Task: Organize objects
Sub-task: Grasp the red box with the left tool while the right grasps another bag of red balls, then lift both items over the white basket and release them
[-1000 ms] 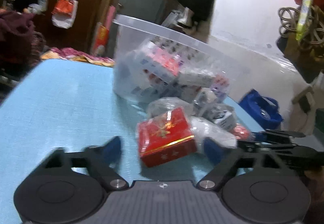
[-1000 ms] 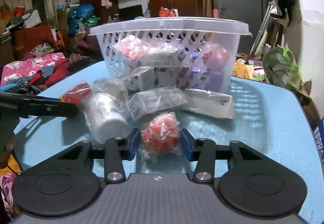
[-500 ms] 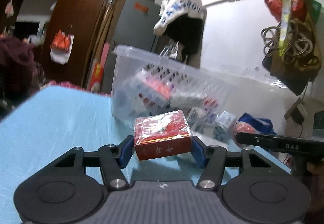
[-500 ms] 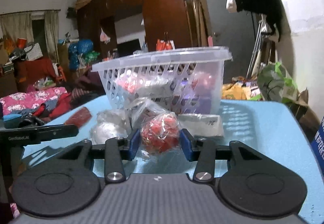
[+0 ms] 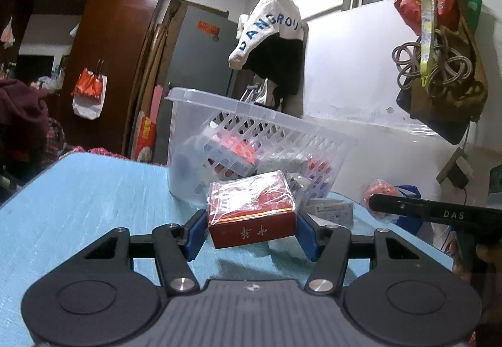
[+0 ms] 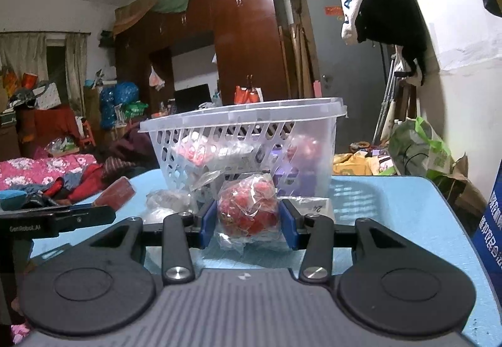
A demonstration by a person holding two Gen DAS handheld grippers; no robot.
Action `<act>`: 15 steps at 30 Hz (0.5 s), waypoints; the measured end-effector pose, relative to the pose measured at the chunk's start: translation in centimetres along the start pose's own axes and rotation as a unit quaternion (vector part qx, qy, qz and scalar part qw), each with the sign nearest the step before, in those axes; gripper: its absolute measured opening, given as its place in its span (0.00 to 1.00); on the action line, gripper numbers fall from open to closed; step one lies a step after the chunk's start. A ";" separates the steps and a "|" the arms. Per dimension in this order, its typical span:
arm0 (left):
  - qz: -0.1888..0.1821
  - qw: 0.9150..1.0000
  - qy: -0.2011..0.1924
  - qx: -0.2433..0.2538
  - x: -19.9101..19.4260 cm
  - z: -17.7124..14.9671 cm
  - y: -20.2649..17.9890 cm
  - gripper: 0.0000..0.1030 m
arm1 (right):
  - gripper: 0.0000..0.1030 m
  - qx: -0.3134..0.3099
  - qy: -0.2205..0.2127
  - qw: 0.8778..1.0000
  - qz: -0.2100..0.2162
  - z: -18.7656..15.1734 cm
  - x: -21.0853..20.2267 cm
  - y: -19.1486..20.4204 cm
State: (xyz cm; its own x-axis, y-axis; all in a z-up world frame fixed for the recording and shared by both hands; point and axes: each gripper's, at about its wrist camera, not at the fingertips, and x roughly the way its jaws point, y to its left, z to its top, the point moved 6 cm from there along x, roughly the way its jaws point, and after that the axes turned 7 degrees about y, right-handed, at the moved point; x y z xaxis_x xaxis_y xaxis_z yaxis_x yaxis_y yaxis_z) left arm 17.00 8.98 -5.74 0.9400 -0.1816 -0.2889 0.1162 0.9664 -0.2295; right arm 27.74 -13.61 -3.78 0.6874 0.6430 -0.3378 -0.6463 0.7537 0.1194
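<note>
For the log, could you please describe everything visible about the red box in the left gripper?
The red box is a flat rectangular carton in crinkled clear film, with a gold band and gold characters on its front face. The left gripper clamps it by both sides, roughly level, above the blue table, in front of the basket.

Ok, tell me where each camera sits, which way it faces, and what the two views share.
Left wrist: rides the left gripper, looks forward along its fingers over the blue table at the white basket; shows its own fingers shut on the red box, and the right gripper's body at right.
Right wrist: rides the right gripper, faces the same basket from another side; its fingers clamp the bagged red ball; the left gripper's body shows at left.
Shared: basket, table, wardrobe, and each other's load.
</note>
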 end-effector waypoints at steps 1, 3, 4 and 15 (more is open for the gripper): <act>-0.001 1.000 -0.003 0.002 -0.1 0.0 0.0 0.61 | 0.46 0.000 -0.004 1.000 -0.001 0.0 -0.1 0.0; -0.001 1.000 -0.007 0.004 -0.1 0.0 0.0 0.61 | 0.46 -0.002 -0.009 1.000 -0.003 0.0 -0.2 0.1; -0.002 1.000 -0.007 0.005 -0.1 0.0 0.0 0.61 | 0.46 -0.004 -0.009 1.000 -0.003 0.0 -0.1 0.2; -0.012 0.999 -0.048 -0.007 -1.6 0.3 0.0 0.61 | 0.46 -0.006 -0.044 0.999 -0.020 0.1 -1.1 0.4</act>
State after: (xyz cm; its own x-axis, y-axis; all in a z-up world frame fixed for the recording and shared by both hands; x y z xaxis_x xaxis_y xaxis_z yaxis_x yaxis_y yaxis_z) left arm 15.62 9.34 -5.06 0.9637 -0.1850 -0.1926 0.1347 0.9594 -0.2478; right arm 26.76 -13.99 -3.23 0.7386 0.6224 -0.2591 -0.6212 0.7776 0.0970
